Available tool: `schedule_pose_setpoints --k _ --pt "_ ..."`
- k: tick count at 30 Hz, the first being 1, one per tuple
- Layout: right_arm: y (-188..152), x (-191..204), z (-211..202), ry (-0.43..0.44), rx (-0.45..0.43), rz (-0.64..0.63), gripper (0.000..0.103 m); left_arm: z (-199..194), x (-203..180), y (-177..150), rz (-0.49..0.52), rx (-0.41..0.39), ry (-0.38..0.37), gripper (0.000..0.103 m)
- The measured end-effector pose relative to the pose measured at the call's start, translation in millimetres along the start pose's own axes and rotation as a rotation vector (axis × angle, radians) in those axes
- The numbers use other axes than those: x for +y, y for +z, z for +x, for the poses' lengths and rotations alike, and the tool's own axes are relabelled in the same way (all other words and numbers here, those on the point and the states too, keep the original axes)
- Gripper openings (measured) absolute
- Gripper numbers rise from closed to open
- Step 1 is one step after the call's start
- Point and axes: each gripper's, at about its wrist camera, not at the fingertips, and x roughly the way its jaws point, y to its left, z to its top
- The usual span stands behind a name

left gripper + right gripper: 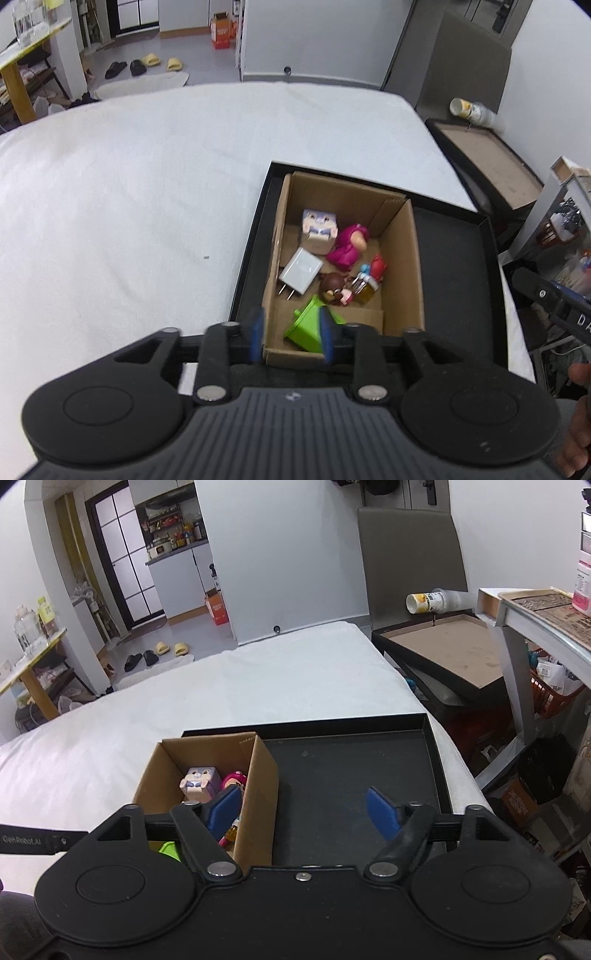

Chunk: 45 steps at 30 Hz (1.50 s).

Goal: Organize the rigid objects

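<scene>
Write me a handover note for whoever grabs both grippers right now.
Left gripper: over the near end of the cardboard box, jaws either side of the green block; whether they are clamped on it cannot be told.
Right gripper: open, nothing held, above the black tray.
In the box: charger, bunny cube, pink figure, brown-haired doll, small bottle.
Left: confirm the block is released. Nothing else loose in view.

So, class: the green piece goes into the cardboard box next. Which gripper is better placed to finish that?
Left. The left gripper has the green piece between its fingers, over the cardboard box. The right gripper is open and empty.
</scene>
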Motion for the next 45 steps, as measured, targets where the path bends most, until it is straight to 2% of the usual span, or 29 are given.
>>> schedule_pose_setpoints --k 2,8,14,23,34,45 --pt "1.3 -2.3 -6.8 0.006 -0.012 0.003 0.082 -10.9 -3.1 -0.1 0.007 -0.025 0.001 0.049" --pt "5.1 -6.7 -29.7 0.029 -0.050 0.014 0.091 -39.2 -9.5 -2.4 0.010 -0.079 -0.013 0.071" --pt "3.0 -8.0 -54.7 0.044 -0.084 0.008 0.102 -61.5 -12.0 -10.8 0.013 -0.128 -0.035 0.082" --pt "-5.3 -6.6 -78.5 0.074 -0.069 0.014 0.103 -93.4 -9.8 -29.7 0.028 -0.184 -0.063 0.090" --pt "-10.6 -5.7 -110.3 0.070 -0.040 0.041 0.103 -128.6 -4.6 -48.0 0.056 -0.243 -0.070 0.102" --pt "-19.4 -4.7 -137.9 0.074 -0.040 0.052 0.103 -154.9 -2.1 -65.2 0.069 -0.286 -0.102 0.102"
